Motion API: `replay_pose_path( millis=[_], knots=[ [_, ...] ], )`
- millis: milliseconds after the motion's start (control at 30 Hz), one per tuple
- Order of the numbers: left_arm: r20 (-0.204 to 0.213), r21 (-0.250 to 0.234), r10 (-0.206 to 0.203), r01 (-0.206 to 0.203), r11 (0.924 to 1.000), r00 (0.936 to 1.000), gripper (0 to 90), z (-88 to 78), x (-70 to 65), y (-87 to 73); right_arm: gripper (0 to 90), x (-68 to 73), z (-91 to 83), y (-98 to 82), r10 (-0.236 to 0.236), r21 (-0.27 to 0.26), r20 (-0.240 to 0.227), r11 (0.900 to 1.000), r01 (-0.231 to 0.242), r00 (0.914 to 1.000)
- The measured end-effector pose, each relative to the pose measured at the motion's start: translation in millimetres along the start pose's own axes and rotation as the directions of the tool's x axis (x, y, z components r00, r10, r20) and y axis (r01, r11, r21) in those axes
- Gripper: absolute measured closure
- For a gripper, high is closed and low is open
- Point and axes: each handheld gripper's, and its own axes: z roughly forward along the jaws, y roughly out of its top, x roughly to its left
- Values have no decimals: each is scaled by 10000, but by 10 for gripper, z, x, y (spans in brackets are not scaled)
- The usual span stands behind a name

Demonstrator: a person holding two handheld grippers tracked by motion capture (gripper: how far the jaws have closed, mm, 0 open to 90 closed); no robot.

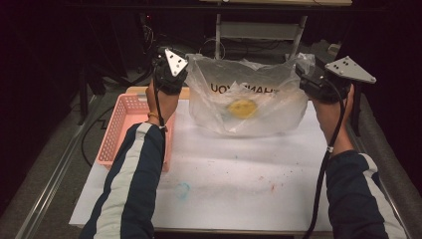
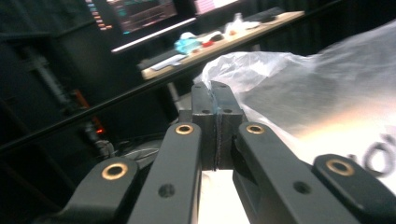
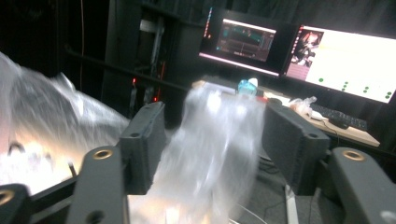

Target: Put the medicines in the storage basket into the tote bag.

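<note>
Sleeves and forearms come up from the bottom edge, and each hand has its gripper up at a top corner of the clear plastic bag (image 1: 249, 99), which hangs over the far end of the white tabletop (image 1: 239, 174) with something yellow (image 1: 242, 108) sitting in the bottom. My left gripper (image 2: 215, 93) has its jaws fully pinched together with the bag's handle edge caught at the tips, so that side looks solid. My right gripper (image 3: 212, 140) is the weak spot: its jaws stand well apart and the other handle (image 3: 219, 140) just drapes loose between the pads, not clamped. If I'm doing this step right, I'd squeeze the right down on a good fold of film before pulling sideways, keep both hands level so the mouth opens evenly, and stay clear of the pink basket (image 1: 124, 129) at the left.
</note>
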Motion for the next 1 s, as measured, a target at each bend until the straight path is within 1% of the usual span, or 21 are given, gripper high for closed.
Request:
replay_pose_path(
  millis=[100,200,233,300,333,367,400,433,467,500,533,567,600,633,667,733,833,867,900,933,1000],
  knots=[
    [-452,97,-181,186,9998,9988,878,18,76,8,346,17,-20,-88,-39,428,-296,9991,51,9996],
    [-615,42,-391,394,9992,9973,877,12,142,32,323,30,-6,-281,230,762,-565,9969,-187,9981],
    [-648,45,-396,400,9992,9971,878,10,153,40,304,38,17,-366,218,1016,-658,9947,-151,9976],
    [-658,67,-367,372,9993,9972,877,9,163,48,271,62,66,-561,572,1656,-971,9854,-405,9936],
    [-658,66,-366,371,9993,9972,878,10,161,48,266,86,84,-662,741,1890,-1248,9807,-496,9894],
    [-622,75,-372,377,9993,9974,878,14,157,46,260,101,100,-753,657,2094,-1463,9772,-340,9871],
    [-610,93,-347,353,9993,9975,877,21,148,42,261,121,104,-832,749,2265,-1447,9732,-407,9866],
    [-607,119,-346,354,9993,9976,877,29,142,40,260,114,114,-894,872,2441,-1553,9686,-473,9840],
    [-603,136,-356,364,9992,9975,877,35,137,39,280,99,117,-944,1175,2511,-1638,9652,-738,9795],
    [-561,115,-377,384,9992,9977,877,41,128,38,327,86,110,-974,1300,2464,-1636,9653,-871,9779],
    [-531,122,-361,368,9992,9979,877,49,117,38,454,66,104,-1009,1425,2410,-1795,9657,-970,9734],
    [-534,135,-288,296,9995,9982,877,56,104,39,575,55,108,-1027,1509,2421,-2091,9653,-984,9662],
    [-512,124,-273,279,9995,9983,877,61,92,41,689,46,120,-1038,1478,2484,-2313,9646,-886,9616],
    [-471,99,-259,264,9996,9986,877,63,82,44,813,50,130,-1039,1322,2492,-2363,9658,-715,9626],
    [-471,74,-192,196,9998,9987,876,62,74,51,885,50,128,-1025,1136,2428,-2298,9685,-561,9666],
    [-417,33,-107,109,9999,9991,875,60,71,70,900,24,92,-945,1138,2071,-2236,9760,-669,9680],
    [-412,-61,-79,76,10000,9991,874,43,88,127,900,-35,13,-722,1048,1433,-2161,9869,-746,9707],
    [-429,-119,-46,41,9999,9991,874,32,92,154,900,-52,-17,-634,1008,1234,-2068,9894,-762,9732],
    [-434,-206,-57,48,9998,9990,874,18,97,182,900,-69,-41,-547,1023,1091,-2048,9907,-812,9734],
    [-445,-258,-53,41,9997,9990,874,5,99,209,900,-94,-64,-462,855,882,-1966,9937,-692,9767],
    [-451,-373,-56,39,9993,9990,873,-20,100,255,900,-134,-106,-303,762,578,-1832,9961,-666,9801]
  ],
)
